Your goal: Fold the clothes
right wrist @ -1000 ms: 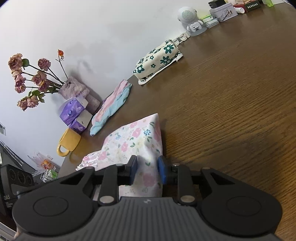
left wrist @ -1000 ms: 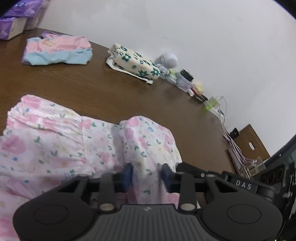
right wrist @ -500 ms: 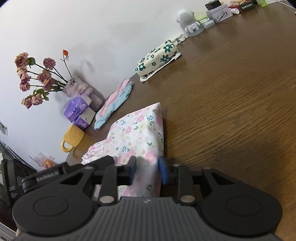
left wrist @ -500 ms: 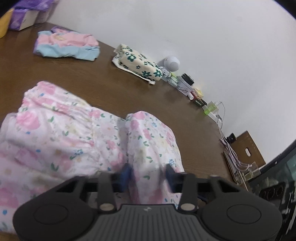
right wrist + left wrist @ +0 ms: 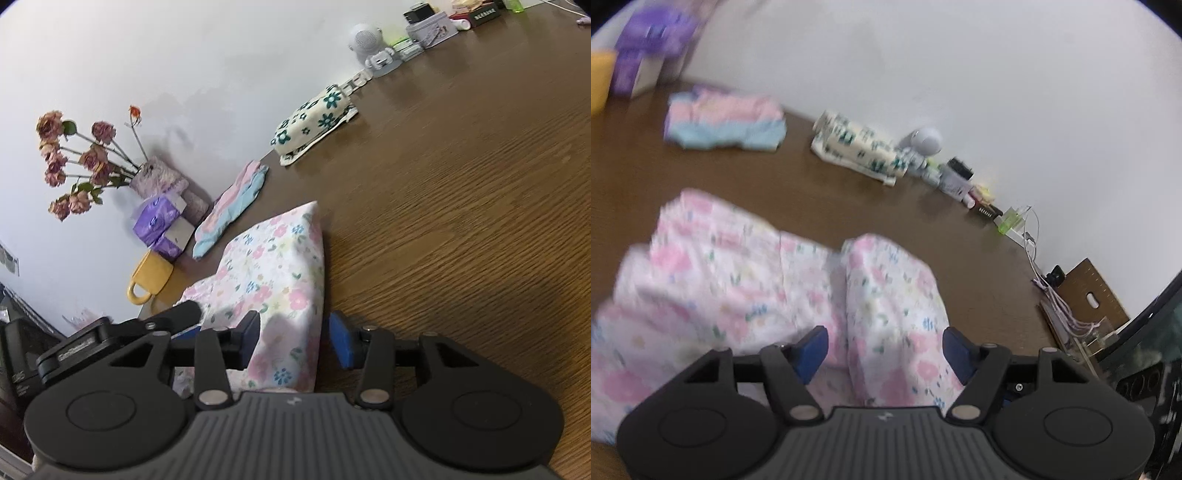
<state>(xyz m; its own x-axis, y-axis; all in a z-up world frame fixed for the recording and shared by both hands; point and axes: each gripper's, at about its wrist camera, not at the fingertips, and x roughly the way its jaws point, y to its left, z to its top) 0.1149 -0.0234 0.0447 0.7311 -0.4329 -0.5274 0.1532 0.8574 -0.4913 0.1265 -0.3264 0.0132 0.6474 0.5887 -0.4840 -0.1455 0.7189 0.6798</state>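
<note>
- Floral garment (image 5: 275, 273) lying part-folded on the wooden table (image 5: 461, 221), nearer the camera than the pink-and-blue folded garment (image 5: 231, 206), with a doubled corner pointing toward that stack.
- Right gripper (image 5: 293, 338) spread wide, blue pads either side of the near fold, neither pressing the cloth.
- Left gripper (image 5: 884, 349) likewise spread, pads clear of the raised fabric ridge between them; cloth loose, not pinched.
- Left wrist view smeared by motion, so exact lie of the ruffled edge beside the floral garment hard to read.
- Risk, as a judgement: released fold likely to spring or slump open, soft thin cotton holding no crease unaided.
- Further risk: a pad snagging the ridge on withdrawal, dragging the top layer off square.
- Possible bump between the two grippers, the left one's body showing just beside the right at the floral garment's near end.
- Right of the floral garment: wide bare tabletop, ample room for sliding or flattening.
- Left of the floral garment: yellow mug (image 5: 147, 278) and purple tissue packs (image 5: 162, 221) near, little slack there.
- Beyond it, against the wall: green-flowered cream bundle (image 5: 314, 118), well apart.
</note>
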